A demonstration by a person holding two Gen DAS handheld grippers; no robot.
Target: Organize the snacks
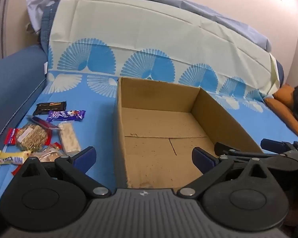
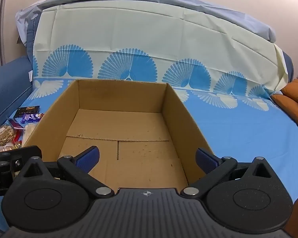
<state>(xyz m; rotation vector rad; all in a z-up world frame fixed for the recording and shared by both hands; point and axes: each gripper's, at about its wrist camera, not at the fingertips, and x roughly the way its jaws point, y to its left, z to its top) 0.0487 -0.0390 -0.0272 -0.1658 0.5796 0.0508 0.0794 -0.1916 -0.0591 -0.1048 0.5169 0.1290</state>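
Note:
An open cardboard box (image 1: 159, 95) (image 2: 119, 97) stands with nothing inside on the blue patterned sheet. Left of it lies a cluster of several snacks: a black bar (image 1: 51, 107) (image 2: 28, 110), a purple chocolate bar (image 1: 66, 115) (image 2: 30, 118), a round cookie pack (image 1: 31, 137) (image 2: 5, 133), a white bar pack (image 1: 69, 139), a red wrapper (image 1: 11, 138) and a yellow bar (image 1: 12, 157). My left gripper (image 1: 144, 157) is open, straddling the box's near left wall. My right gripper (image 2: 148, 157) (image 1: 246, 145) is open over the box's near edge. Neither holds anything.
The sheet (image 1: 101, 119) runs up over a tall backrest behind the box. A padded blue side (image 1: 14, 83) borders the snacks on the left. An orange cushion (image 1: 284, 103) (image 2: 292, 103) with a dark cloth lies at the far right.

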